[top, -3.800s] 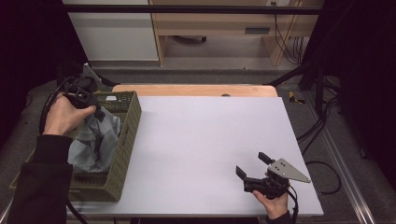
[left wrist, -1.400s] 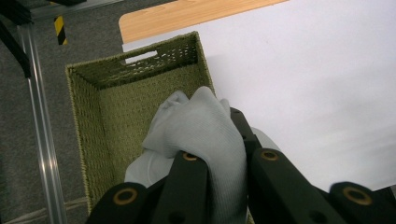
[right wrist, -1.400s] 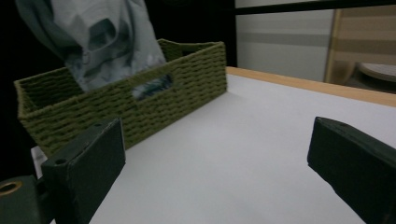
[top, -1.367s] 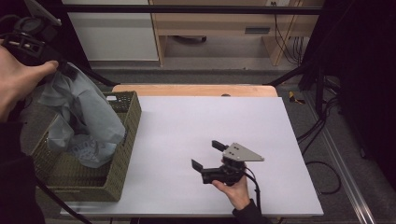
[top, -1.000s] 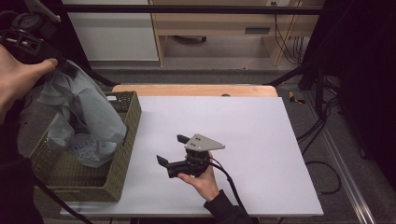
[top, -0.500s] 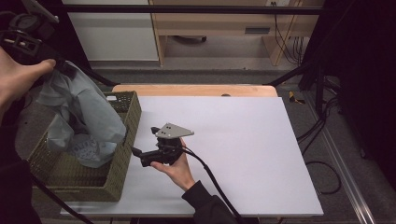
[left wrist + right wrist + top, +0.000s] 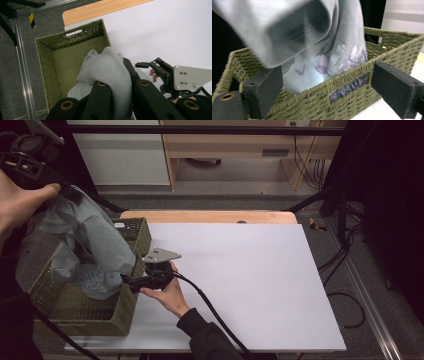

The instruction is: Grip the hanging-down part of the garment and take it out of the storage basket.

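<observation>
Left gripper [image 7: 65,195]: we see it raised high above the basket's left half, at the upper left of the high view, a hand [image 7: 17,202] wrapped round it. In the left gripper view its black jaws are clenched on a fold of the garment, cloth bunched between them.

Garment [image 7: 85,245]: we see a pale grey-blue sweatshirt hanging from the left gripper. Its lower end drapes down into the basket, and part of it lies over the basket's right wall. The right gripper view shows a printed patch of flowers and butterflies on it, and a ribbed cuff or hem [image 7: 297,32] dangling close to that camera.

Basket [image 7: 125,312]: we take it as our landmark. It is a woven olive-green box with an open top, standing at the left edge of the white table [image 7: 260,270], its right wall just beside the right gripper.

Right gripper [image 7: 131,281]: we see it held level at the basket's right wall, pointing at the wall and at the hanging cloth. Its jaws stand wide and released, having just been closing a little. In the right gripper view the basket's rim [image 7: 342,77] runs between the two jaws, and we cannot tell whether the pads touch it.

Right hand [image 7: 167,292]: we see it to the right of the basket, over the table, cable trailing back from it.
</observation>
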A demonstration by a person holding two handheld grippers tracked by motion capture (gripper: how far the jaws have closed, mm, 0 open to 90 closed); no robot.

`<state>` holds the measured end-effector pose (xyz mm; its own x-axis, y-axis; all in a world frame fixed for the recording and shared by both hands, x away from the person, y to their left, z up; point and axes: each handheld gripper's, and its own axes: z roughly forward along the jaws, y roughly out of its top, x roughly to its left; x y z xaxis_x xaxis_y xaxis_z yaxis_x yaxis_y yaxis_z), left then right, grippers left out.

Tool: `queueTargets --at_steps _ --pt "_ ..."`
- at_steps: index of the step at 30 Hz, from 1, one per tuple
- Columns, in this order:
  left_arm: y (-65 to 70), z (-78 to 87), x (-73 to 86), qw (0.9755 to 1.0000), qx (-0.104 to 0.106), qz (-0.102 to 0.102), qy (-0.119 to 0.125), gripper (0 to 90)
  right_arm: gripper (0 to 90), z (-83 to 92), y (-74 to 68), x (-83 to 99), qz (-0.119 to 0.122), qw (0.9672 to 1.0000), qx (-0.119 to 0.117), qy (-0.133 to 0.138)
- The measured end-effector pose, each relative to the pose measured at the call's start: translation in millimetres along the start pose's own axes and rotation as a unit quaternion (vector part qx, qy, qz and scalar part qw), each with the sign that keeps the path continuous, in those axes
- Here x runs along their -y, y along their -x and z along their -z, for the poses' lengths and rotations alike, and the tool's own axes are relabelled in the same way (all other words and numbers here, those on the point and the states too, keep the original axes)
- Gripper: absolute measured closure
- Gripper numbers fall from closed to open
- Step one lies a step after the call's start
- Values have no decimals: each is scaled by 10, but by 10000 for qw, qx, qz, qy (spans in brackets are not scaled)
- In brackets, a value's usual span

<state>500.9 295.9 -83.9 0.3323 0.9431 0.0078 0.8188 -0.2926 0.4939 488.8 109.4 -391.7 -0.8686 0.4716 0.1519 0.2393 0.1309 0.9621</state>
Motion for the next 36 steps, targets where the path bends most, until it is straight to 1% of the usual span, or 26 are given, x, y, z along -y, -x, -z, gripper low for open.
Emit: queueTargets --at_steps 1,3,6,7,9,11,13,16,19,21,22,24,25,26,27,30,32,34,36 --pt "0 0 0 10000 0 0 0 861 112 -37 0 -4 42 10000 11 -23" --pt "4 8 -3 10000 -11 -10 -18 860 119 -106 -2 -11 18 10000 12 -44" --pt "13 10 -4 10000 -3 -25 -11 861 134 -220 7 -22 45 9999 71 -93" --pt "23 2 -9 10000 -10 -77 -27 860 143 -259 12 -30 56 9998 110 -128" --pt "42 -4 -11 10000 -2 -71 -33 860 158 -320 23 -40 48 9998 157 -145" --pt "43 -2 -13 10000 27 -88 -23 860 185 -367 34 -47 38 9997 189 -166" --pt "40 -5 -14 10000 14 -77 -29 860 208 -400 47 -39 32 9996 226 -162" --pt "37 -12 -11 10000 31 -79 -23 861 263 -455 74 -18 26 9994 273 -194" --pt "37 -17 -8 9999 16 -114 -28 860 346 -497 95 -12 -29 9992 363 -175" --pt "37 -11 -4 9999 29 -130 -23 860 394 -535 96 -20 3 9992 353 -165" --pt "35 -10 -2 9999 32 -118 -21 860 425 -543 96 -21 69 9991 376 -171" --pt "29 -10 3 9999 31 -115 -13 860 501 -563 87 -22 71 9988 449 -157" --pt "25 -10 5 9999 37 -115 -15 860 552 -574 84 -21 34 9986 496 -167" --pt "23 -11 6 9999 32 -113 -13 860 603 -583 91 -19 49 9985 509 -177" --pt "20 -13 8 9999 35 -107 -19 860 633 -589 94 -17 51 9985 522 -184" --pt "14 -22 11 9999 25 -104 -27 860 760 -615 109 -11 52 9985 515 -198" --pt "14 -28 13 10000 35 -76 -37 860 828 -625 109 -8 120 9986 478 -217" --pt "6 -35 13 10000 35 -71 -31 860 875 -627 106 -9 119 9985 471 -260" --pt "-2 -40 11 9999 36 -93 -25 860 887 -616 113 -15 138 9986 429 -279"
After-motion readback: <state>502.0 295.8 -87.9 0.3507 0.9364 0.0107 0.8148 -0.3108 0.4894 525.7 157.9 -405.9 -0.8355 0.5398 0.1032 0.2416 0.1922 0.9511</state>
